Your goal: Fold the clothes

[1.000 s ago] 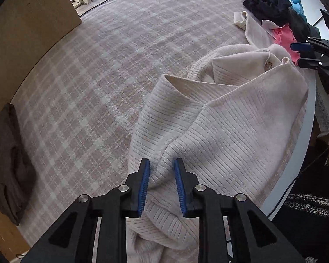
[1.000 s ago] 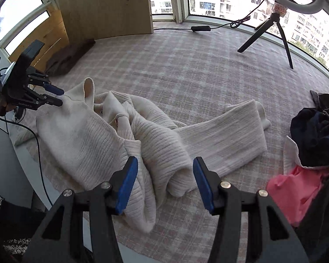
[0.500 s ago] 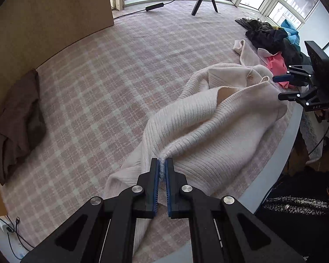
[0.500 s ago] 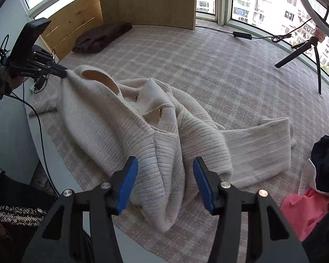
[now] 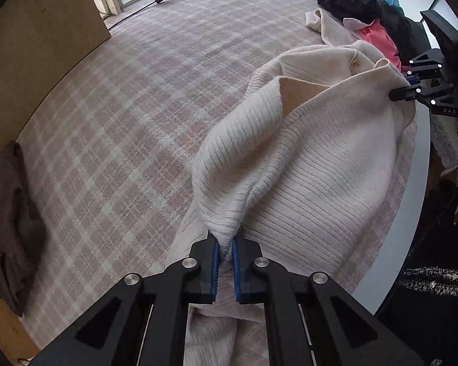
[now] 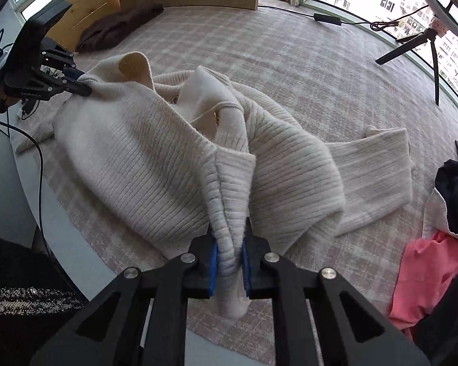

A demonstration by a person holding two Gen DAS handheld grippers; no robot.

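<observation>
Cream ribbed sweater (image 6: 155,164) lay bunched near the table's (image 5: 412,213) front edge; left gripper (image 5: 225,251) pinched one bunched edge, right gripper (image 6: 230,254), jaws just closing, pinched another. Soft, limp, probably stretchy knit: best held at hems or seams, not mid-panel

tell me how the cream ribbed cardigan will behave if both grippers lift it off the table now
Probably floppy: the cream ribbed cardigan already drapes in soft folds between the left gripper and right gripper, both shut on bunched knit. Its loose sleeve would likely dangle. The thick ribbing suggests some weight, and probably little slip against the pads.
</observation>
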